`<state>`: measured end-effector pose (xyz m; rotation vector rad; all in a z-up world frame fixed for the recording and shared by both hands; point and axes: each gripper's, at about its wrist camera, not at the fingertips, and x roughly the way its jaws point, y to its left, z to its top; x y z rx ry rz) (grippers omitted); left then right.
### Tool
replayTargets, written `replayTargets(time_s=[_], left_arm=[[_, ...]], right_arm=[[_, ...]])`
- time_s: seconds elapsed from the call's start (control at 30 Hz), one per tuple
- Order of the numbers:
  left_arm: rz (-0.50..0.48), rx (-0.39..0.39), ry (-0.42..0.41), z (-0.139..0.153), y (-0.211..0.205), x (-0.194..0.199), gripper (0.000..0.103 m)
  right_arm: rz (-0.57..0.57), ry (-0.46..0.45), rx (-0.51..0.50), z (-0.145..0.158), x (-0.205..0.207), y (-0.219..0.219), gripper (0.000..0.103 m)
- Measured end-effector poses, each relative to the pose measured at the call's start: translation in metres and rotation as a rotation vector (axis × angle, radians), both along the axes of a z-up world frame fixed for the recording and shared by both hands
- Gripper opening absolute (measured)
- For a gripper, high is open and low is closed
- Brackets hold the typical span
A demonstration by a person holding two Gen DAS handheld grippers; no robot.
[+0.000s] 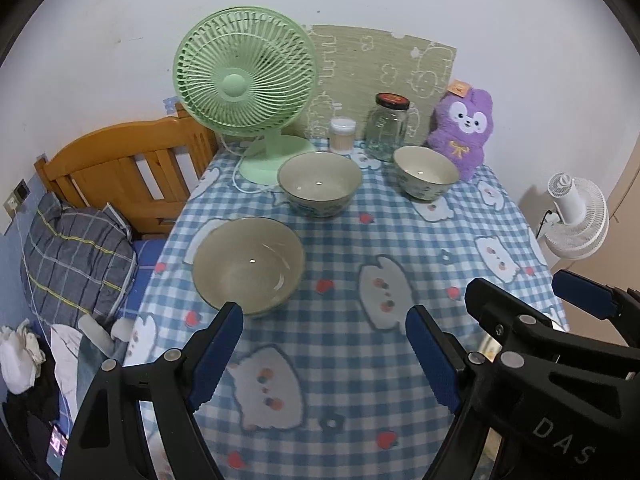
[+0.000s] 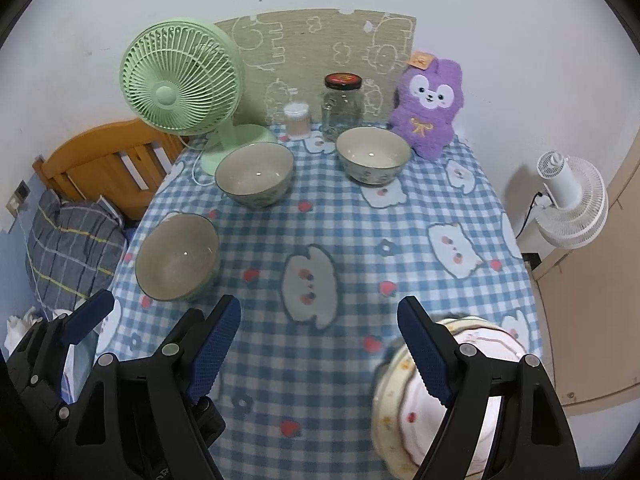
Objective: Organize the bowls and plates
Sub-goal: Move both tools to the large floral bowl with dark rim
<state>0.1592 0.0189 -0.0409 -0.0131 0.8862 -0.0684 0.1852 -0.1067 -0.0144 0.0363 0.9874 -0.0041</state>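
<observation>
Left wrist view is showing both my grippers hovering spread wide and carrying nothing: left gripper, right gripper. Three bowls are sitting apart, unstacked, on the blue checked tablecloth: near bowl, middle bowl, far bowl. A stack of plates is lying at the table's near right corner. I am judging the sorting barely begun. A green fan, glass jar and purple plush are lining the wall.
</observation>
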Motion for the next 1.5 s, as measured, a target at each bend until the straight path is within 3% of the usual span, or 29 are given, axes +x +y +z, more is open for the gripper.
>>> replayTargets(time_s=[0.77,1.27,1.5], left_arm=[[0.003,0.032,0.008,-0.028,0.078,0.059,0.084],[0.047,0.031,0.048,-0.059,0.114,0.093,0.072],[0.045,0.013,0.079,-0.075,0.123,0.107,0.072]], right_arm=[[-0.009,-0.015,-0.003,-0.028,0.062,0.089,0.083],[0.028,0.033,0.006,-0.062,0.102,0.133,0.078],[0.018,0.054,0.052,-0.078,0.112,0.137,0.069]])
